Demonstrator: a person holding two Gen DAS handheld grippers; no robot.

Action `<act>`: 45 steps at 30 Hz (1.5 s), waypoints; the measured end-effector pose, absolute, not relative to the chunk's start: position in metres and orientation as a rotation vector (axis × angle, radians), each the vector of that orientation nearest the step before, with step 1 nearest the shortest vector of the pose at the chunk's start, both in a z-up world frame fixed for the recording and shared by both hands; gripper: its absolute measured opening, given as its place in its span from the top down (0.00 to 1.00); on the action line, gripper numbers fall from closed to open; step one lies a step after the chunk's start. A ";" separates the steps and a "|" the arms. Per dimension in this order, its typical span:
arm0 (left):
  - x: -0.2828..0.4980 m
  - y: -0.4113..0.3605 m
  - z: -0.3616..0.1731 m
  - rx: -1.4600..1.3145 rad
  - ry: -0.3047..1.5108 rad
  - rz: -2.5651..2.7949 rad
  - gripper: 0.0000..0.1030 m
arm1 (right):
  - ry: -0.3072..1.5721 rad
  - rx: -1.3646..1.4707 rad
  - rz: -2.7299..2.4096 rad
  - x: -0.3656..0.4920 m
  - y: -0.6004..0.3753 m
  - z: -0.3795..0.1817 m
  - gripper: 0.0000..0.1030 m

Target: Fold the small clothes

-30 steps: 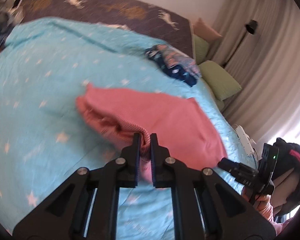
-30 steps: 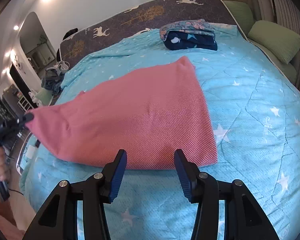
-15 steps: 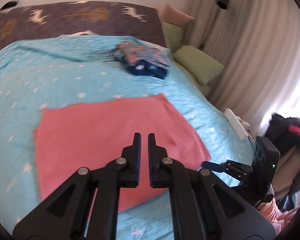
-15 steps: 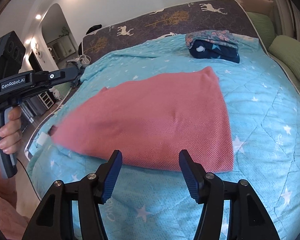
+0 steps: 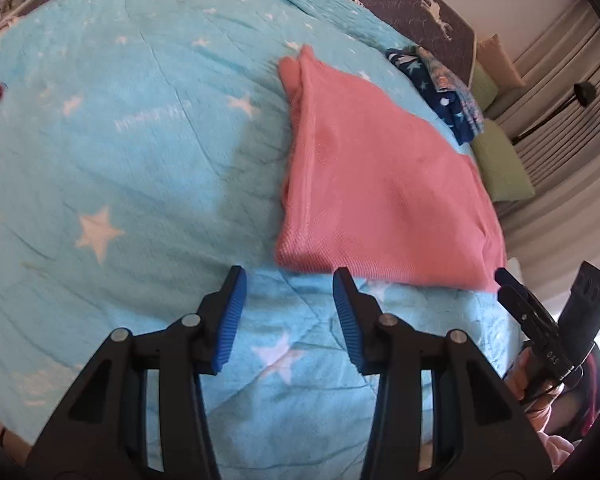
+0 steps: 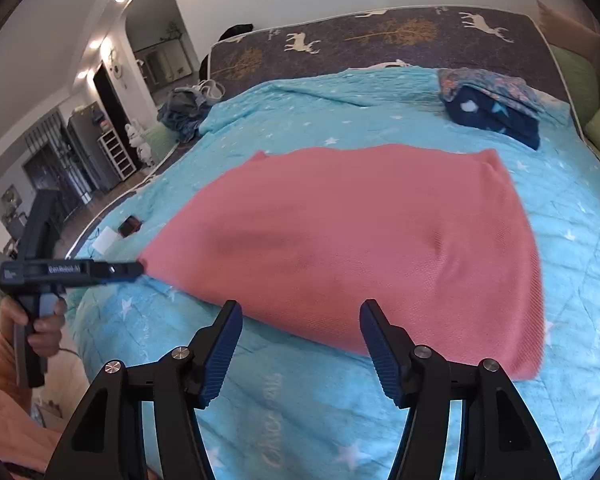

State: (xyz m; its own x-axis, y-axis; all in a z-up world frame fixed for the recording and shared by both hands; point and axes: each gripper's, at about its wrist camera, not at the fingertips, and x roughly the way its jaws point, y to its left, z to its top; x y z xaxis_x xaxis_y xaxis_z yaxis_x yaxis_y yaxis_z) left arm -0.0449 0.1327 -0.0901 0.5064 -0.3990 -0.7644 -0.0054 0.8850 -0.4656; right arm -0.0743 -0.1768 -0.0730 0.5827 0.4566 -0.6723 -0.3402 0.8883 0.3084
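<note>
A pink knit cloth [image 5: 384, 184] lies folded flat on the light blue star quilt [image 5: 132, 152]. My left gripper [image 5: 289, 276] hovers just short of the cloth's near left corner. Its jaws are opening and nothing is between them. In the right wrist view its tip [image 6: 138, 268] sits at that same corner. My right gripper [image 6: 300, 308] stands over the near edge of the pink cloth [image 6: 360, 236]. Its jaws are opening too, apart from the fabric, pressing on nothing. The left wrist view shows the right gripper [image 5: 512, 284] at the cloth's near right corner.
A folded stack of dark blue star-print clothes [image 6: 496, 108] sits at the far right of the bed. Green pillows [image 5: 500, 164] line the right side. A heap of clothes [image 6: 184, 112] lies far left. A small red and black object [image 6: 130, 226] rests by the left edge.
My left gripper let go of the pink cloth's folded edge, dropped to the near left corner and opened. The cloth settled flat. My right gripper widened a little.
</note>
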 end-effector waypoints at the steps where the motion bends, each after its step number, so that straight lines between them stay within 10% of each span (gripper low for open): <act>1: -0.044 0.131 -0.089 -0.434 1.002 -0.262 0.72 | 0.827 0.147 0.469 -0.073 -0.173 -0.073 0.38; 3: -0.037 0.126 -0.088 -0.449 1.004 -0.307 0.92 | 0.826 0.142 0.467 -0.072 -0.167 -0.073 0.38; 30: -0.008 0.081 0.003 -0.265 0.765 -0.476 0.93 | 0.761 -0.113 0.714 -0.007 -0.039 -0.056 0.33; 37: -0.020 0.116 0.003 -0.324 0.746 -0.442 0.92 | 0.774 -0.133 0.677 0.017 -0.007 -0.053 0.89; 42: -0.026 0.163 -0.009 -0.422 0.739 -0.326 0.89 | 0.779 -0.061 0.673 0.017 -0.012 -0.051 0.93; 45: -0.008 0.178 -0.026 -0.527 0.808 -0.330 0.64 | 0.739 -0.008 0.658 0.011 -0.025 -0.037 0.94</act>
